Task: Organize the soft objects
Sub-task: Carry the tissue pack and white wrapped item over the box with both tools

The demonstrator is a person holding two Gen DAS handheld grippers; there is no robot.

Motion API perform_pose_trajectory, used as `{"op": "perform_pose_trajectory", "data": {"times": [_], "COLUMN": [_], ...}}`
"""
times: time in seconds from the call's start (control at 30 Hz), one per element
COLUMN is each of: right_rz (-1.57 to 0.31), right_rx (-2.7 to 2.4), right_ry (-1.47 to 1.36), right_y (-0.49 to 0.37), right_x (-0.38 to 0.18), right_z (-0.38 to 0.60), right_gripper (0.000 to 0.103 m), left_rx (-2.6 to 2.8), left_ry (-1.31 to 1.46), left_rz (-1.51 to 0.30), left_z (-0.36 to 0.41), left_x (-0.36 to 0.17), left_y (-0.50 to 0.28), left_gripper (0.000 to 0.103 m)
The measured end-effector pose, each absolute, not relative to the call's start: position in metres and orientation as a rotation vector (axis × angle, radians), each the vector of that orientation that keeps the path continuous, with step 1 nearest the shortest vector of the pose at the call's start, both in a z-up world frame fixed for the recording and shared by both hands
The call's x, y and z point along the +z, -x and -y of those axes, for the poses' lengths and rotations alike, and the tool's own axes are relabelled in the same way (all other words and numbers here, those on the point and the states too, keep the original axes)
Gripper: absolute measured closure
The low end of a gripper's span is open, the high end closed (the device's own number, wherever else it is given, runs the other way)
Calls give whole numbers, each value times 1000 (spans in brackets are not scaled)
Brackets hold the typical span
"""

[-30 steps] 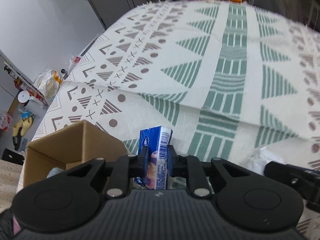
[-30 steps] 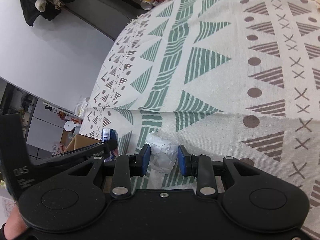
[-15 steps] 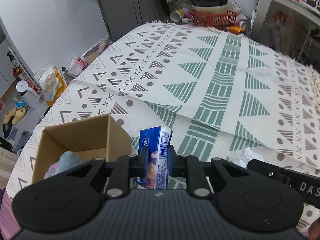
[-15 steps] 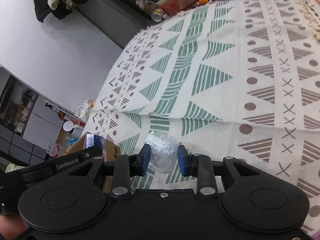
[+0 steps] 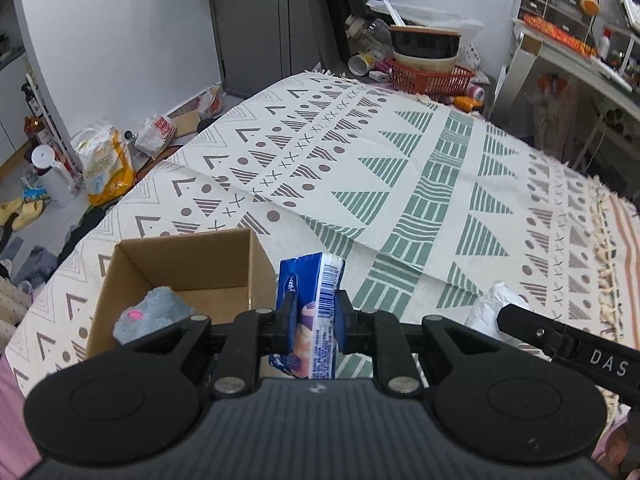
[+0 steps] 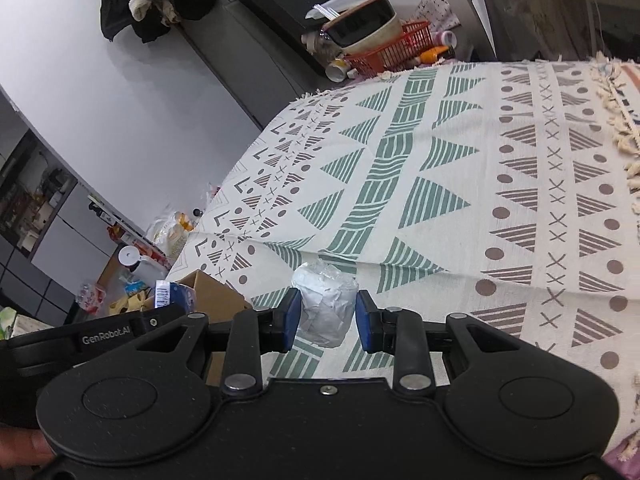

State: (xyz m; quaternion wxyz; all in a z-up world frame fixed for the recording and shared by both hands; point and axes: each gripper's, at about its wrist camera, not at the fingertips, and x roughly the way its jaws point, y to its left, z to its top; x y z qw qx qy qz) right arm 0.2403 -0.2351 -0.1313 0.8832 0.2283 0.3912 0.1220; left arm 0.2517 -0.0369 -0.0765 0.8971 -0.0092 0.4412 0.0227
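My left gripper (image 5: 313,320) is shut on a blue tissue pack (image 5: 316,300) with a barcode, held above the patterned bedspread (image 5: 400,184). Just left of it stands an open cardboard box (image 5: 188,268) with a grey plush toy (image 5: 150,312) inside. My right gripper (image 6: 325,320) is shut on a white wrapped roll (image 6: 325,304), lifted off the cloth. In the left wrist view that white roll (image 5: 496,304) and the right gripper's black arm (image 5: 568,348) show at the lower right. The box (image 6: 212,296) and tissue pack (image 6: 172,292) appear at the left of the right wrist view.
A red basket (image 5: 432,76) with stacked bowls sits past the bed's far end. Bags (image 5: 106,164) and clutter lie on the floor to the left. A desk (image 5: 580,56) stands at the far right. A tasselled edge (image 6: 624,128) runs along the cloth's right side.
Both grippers have risen with their loads, so more of the bed and room shows. The box interior and the grey plush have come into the left wrist view.
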Motion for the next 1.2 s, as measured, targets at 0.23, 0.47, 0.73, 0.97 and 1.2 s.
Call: {"op": "perform_pose_trajectory", "data": {"times": [0.23,0.47,0.73,0.97,1.2], "right_rz": [-795,-769,-768,-773,-785], "right_rx": [253,266,317,351,372], "right_ry": [-433,-400,-353,-321,-284], "right_y": [-228,-217,-213,-217,-224], "right_x": [-120,-107,-97,-94,-95], "right_z": [218,193,155,123,91], "right_gripper": [74,74,74,74,74], "left_rx": [38,36,38,40,56], "left_ry": [63,104,153,212,271], "left_rz": [-887,-866,-859,-868,-898], "left_z": [17,-10,-46,-77,-107], "left_x": [-64,-55,-50,-58,-73], "left_y": [-234,-218,-205,-200,-201], "left_gripper": [85,85,85,85,85]}}
